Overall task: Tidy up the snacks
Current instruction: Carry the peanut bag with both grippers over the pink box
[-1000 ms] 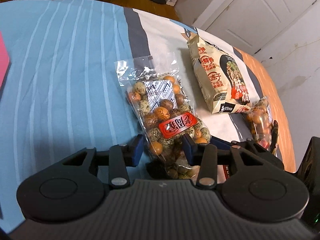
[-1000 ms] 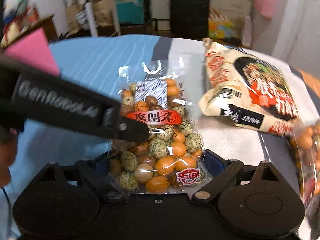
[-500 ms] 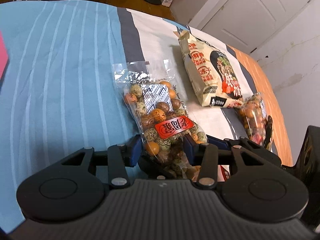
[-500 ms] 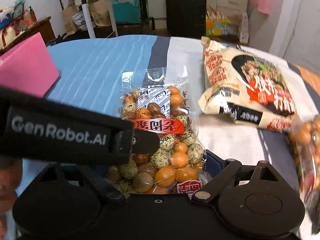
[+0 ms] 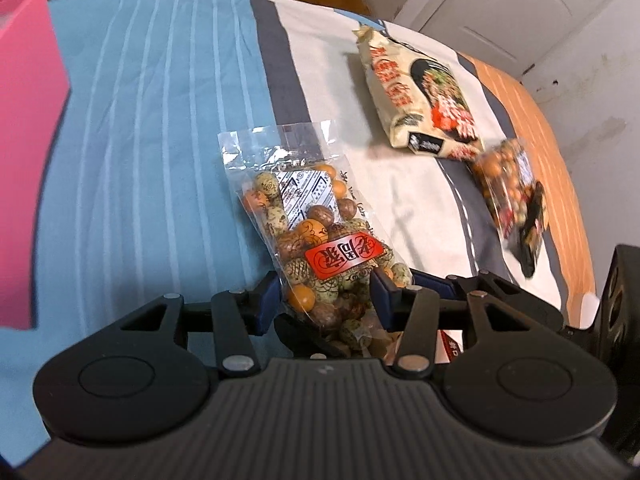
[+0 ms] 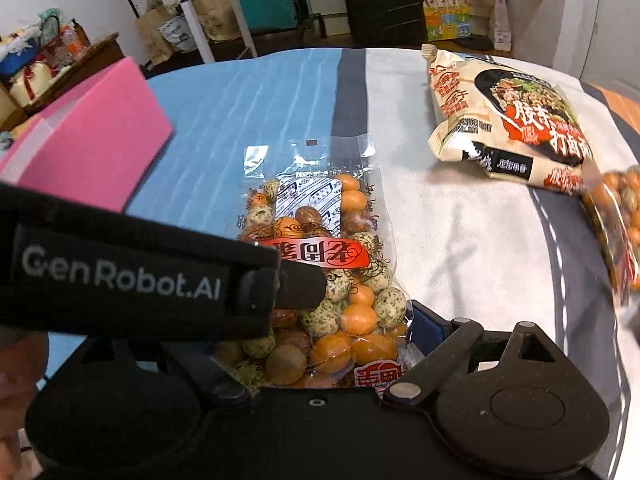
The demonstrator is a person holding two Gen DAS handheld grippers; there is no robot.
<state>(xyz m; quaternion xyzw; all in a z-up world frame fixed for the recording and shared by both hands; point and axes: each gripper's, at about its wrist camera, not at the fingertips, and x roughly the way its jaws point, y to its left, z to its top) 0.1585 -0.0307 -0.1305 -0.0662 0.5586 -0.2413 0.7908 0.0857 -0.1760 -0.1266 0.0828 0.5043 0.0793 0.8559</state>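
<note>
From the left wrist view, the left gripper (image 5: 326, 294) is opening around the clear nut bag (image 5: 316, 232), which could slump onto the striped bedsheet (image 5: 140, 140).

From the right wrist view, the right gripper (image 6: 316, 344) is spread wide around the bag's lower end; whether it truly grips, I cannot tell.

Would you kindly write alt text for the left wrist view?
The left gripper, its jaws opening, straddles a clear bag of coated nuts on a striped bedspread. Beyond lie a cream noodle packet and a second, blurred nut bag; a pink box fills the left edge.
</note>
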